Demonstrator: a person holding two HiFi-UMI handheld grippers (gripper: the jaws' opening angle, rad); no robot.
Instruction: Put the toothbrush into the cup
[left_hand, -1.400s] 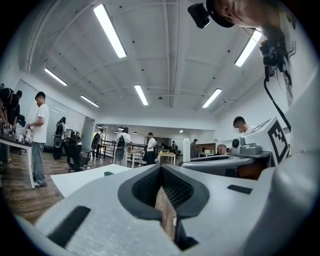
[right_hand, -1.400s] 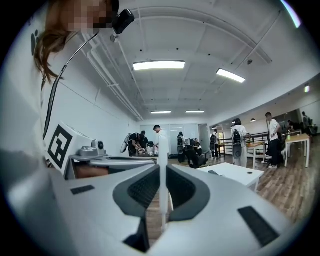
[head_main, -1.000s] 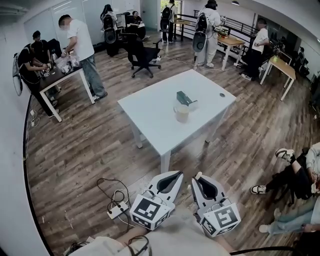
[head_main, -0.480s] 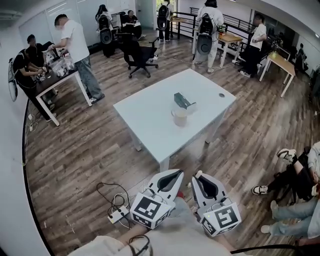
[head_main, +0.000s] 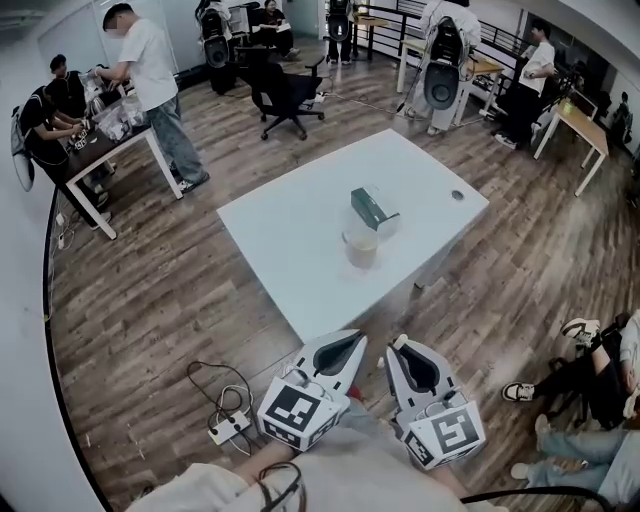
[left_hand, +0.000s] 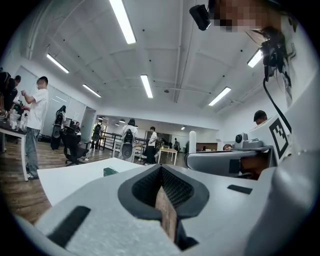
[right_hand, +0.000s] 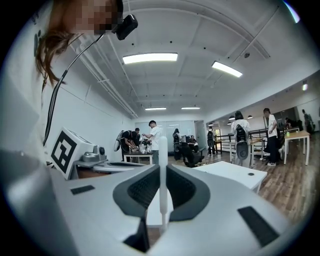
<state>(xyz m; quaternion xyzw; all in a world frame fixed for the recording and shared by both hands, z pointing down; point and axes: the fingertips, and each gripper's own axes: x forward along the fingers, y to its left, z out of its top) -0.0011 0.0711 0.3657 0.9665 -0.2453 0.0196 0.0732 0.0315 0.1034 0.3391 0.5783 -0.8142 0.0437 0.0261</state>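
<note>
A translucent cup (head_main: 361, 247) stands on the white table (head_main: 300, 230), just in front of a dark green box (head_main: 372, 208). Both grippers hang low, off the table's near corner and above the wood floor. My right gripper (head_main: 397, 347) (right_hand: 162, 167) is shut on a white toothbrush (right_hand: 162, 165), which sticks out past the jaws; its tip (head_main: 397, 343) shows in the head view. My left gripper (head_main: 352, 340) (left_hand: 161, 172) is shut with nothing between its jaws. In the left gripper view the toothbrush (left_hand: 192, 142) rises from the right gripper (left_hand: 225, 161).
Cables and a power strip (head_main: 228, 425) lie on the floor at the left. A seated person's legs (head_main: 575, 370) are at the right. Other people, desks (head_main: 110, 150) and an office chair (head_main: 285, 95) fill the far room.
The head view has come closer to the table, so the cup and box sit nearer and larger. Both grippers keep their pose and grip.
</note>
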